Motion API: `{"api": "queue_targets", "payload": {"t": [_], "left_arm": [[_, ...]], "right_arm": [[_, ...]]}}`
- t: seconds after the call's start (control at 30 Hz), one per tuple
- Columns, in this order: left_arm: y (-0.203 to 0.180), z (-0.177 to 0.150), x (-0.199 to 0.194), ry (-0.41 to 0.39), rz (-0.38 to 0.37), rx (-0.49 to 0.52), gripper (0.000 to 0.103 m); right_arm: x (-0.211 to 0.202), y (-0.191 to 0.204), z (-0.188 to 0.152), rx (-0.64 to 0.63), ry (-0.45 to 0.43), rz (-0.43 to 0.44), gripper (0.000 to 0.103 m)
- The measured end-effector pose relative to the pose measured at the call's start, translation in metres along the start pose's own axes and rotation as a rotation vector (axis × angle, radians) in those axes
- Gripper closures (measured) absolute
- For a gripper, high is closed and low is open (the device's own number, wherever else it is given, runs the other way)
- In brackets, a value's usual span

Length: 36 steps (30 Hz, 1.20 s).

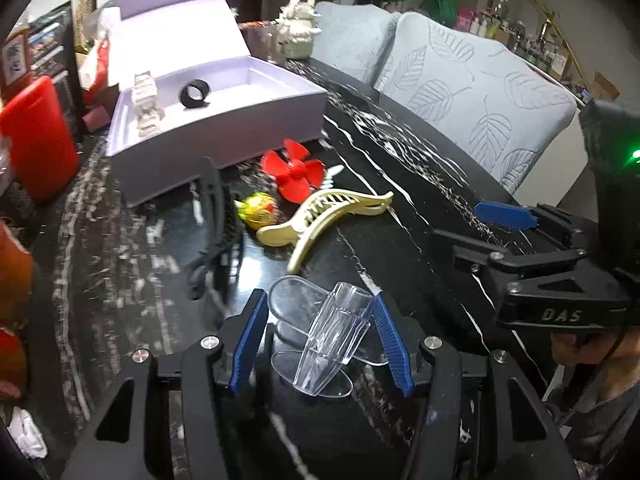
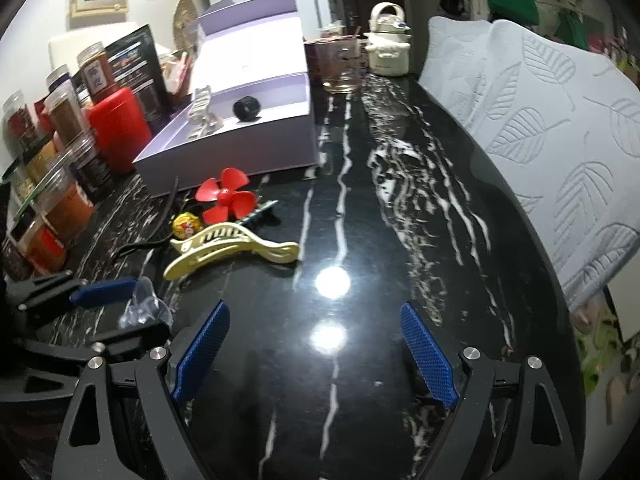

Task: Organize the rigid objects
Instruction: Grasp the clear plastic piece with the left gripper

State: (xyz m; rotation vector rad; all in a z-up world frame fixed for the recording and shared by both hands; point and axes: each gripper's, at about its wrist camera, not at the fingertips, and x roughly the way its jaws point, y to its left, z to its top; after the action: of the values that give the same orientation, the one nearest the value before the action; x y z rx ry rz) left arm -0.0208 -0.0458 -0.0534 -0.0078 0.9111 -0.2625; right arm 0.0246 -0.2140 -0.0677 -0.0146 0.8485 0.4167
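My left gripper [image 1: 320, 304] has its blue pads [image 1: 250, 340] around a clear plastic piece [image 1: 332, 340]; the right pad touches it, the left stands slightly off. It also shows in the right wrist view [image 2: 144, 308]. Ahead lie a cream hair claw [image 1: 320, 216] [image 2: 228, 248], a red propeller [image 1: 294, 170] [image 2: 226, 198], a small yellow toy [image 1: 260, 210] [image 2: 186, 226] and a black headband [image 1: 216, 216]. The open lilac box [image 1: 224, 120] [image 2: 240, 148] holds a black ring [image 1: 194, 94] [image 2: 246, 109] and a clear figure [image 1: 146, 106]. My right gripper [image 2: 316, 316] is open and empty over the black marble table [image 2: 360, 208].
Spice jars [image 2: 60, 152] and a red canister [image 1: 38, 136] [image 2: 116, 132] line the left edge. A glass cup [image 2: 340, 64] and white teapot [image 2: 388, 44] stand at the far end. A grey leaf-patterned chair [image 1: 480, 92] [image 2: 560, 120] borders the table's right side.
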Motion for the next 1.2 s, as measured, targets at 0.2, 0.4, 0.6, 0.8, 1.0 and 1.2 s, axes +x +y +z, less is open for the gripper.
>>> {"api": "queue_targets", "payload": {"t": [0.2,0.4,0.6,0.8,1.0,1.2], "left_arm": [[0.020,-0.002,-0.022,-0.039,0.041,-0.054,0.049],[0.045,0.002,-0.036,-0.077,0.079,-0.110,0.049],[0.062,0.008,-0.040,-0.098,0.108,-0.131,0.049],[0.077,0.014,-0.038,-0.103,0.113,-0.156,0.049],[0.083,0.016,-0.032,-0.092,0.101,-0.165,0.049],[0.084,0.016,-0.031,-0.092,0.093,-0.170,0.049]], "right_arm": [[0.008,0.020,0.010,-0.042,0.006,0.045,0.015],[0.023,0.043,0.024,-0.091,0.021,0.032,0.000],[0.043,0.058,0.040,-0.107,0.038,0.019,0.000],[0.065,0.067,0.045,-0.136,0.091,-0.021,0.000],[0.074,0.071,0.043,-0.185,0.118,-0.068,0.000],[0.073,0.071,0.041,-0.185,0.114,-0.070,0.000]]}}
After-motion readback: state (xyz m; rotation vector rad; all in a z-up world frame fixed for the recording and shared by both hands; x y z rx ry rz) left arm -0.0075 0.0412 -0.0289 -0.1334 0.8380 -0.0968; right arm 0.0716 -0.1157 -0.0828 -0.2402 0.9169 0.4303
